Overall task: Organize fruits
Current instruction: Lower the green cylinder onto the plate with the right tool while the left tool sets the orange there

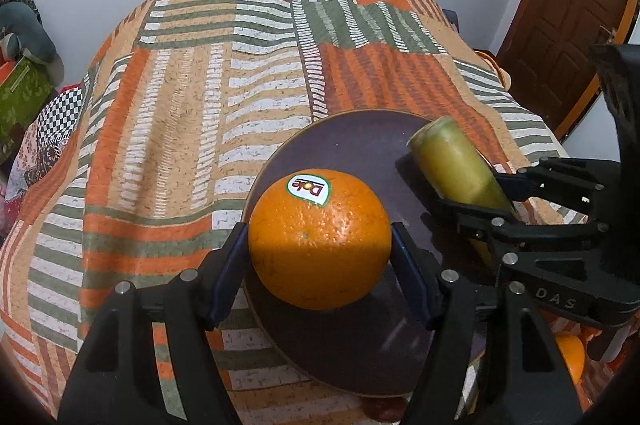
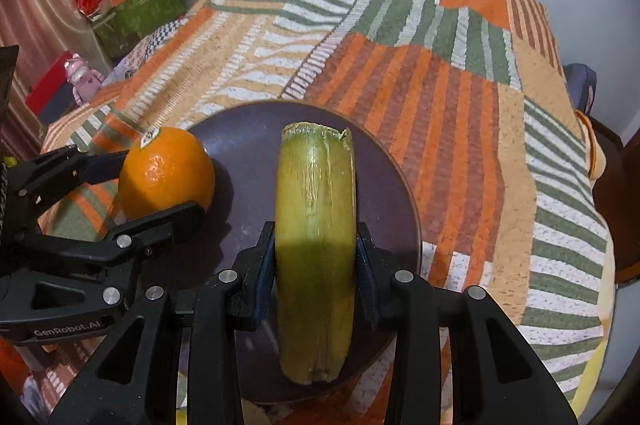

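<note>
A dark round plate (image 1: 360,141) lies on a striped quilt; it also shows in the right wrist view (image 2: 248,145). My left gripper (image 1: 320,257) is shut on an orange (image 1: 320,237) with a Dole sticker, held over the plate's left part. The orange also shows in the right wrist view (image 2: 166,175). My right gripper (image 2: 316,265) is shut on a yellow-green banana (image 2: 316,225) with a cut end, held over the plate's middle. The banana (image 1: 456,165) and the right gripper (image 1: 476,201) also show in the left wrist view.
The plate sits on a bed covered by an orange, green and white striped quilt (image 1: 200,105). A second orange (image 1: 570,353) lies at the lower right. A green box (image 2: 140,13) and a pink toy (image 2: 82,77) stand left of the bed. A wooden door (image 1: 568,25) is at the right.
</note>
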A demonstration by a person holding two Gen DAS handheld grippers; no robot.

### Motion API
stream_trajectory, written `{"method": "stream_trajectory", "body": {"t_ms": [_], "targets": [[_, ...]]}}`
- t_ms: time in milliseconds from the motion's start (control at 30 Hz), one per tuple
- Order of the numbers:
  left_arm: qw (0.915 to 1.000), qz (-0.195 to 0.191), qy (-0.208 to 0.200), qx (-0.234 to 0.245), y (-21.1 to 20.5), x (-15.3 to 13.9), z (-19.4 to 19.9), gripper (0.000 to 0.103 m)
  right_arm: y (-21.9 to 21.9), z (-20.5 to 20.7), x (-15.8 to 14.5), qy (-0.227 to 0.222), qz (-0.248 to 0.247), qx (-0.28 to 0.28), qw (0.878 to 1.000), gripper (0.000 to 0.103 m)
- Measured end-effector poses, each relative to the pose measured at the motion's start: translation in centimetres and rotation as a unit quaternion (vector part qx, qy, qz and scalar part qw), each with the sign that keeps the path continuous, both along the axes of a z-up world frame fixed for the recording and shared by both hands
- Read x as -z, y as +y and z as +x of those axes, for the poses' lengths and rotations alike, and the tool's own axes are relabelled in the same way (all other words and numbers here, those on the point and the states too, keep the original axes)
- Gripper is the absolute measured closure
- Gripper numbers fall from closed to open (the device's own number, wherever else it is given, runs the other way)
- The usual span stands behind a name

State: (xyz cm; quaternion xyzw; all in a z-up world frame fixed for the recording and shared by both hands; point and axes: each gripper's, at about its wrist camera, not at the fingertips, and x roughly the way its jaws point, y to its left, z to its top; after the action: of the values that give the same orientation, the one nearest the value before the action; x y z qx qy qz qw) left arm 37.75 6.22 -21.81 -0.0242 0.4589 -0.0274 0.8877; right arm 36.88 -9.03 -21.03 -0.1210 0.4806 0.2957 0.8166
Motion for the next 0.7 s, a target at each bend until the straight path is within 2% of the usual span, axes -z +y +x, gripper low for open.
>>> {"method": "stream_trajectory", "body": {"t_ms": [333,400,467,600,700], "targets": [[0.9999,0.016,0.005,-0.001,-0.6,0.1,0.4,0.034,0.3,-0.5,0.0,-0.014,-0.009,-0.002,1.000,0.069],[0.9999,0.008,0.013,-0.008,-0.4,0.0,0.4,0.034,0.1,-0.4,-0.2,-0.017,-0.007,0.003,1.000,0.065],[0.9997,-0.003,0.020,-0.015,-0.1,-0.1,0.4,0.034,-0.3,-0.4,-0.5,-0.024,-0.006,0.015,1.000,0.054],[0.9992,-0.010,0.031,-0.022,0.0,-0.5,-0.3,0.034,-1.3,-1.0,-1.7,-0.037,0.008,0.026,0.999,0.048],[0.9990,-0.008,0.039,-0.021,-0.2,-0.8,-1.1,0.034,-2.1,-2.1,-3.4,-0.064,0.012,0.030,0.997,0.042]]}}
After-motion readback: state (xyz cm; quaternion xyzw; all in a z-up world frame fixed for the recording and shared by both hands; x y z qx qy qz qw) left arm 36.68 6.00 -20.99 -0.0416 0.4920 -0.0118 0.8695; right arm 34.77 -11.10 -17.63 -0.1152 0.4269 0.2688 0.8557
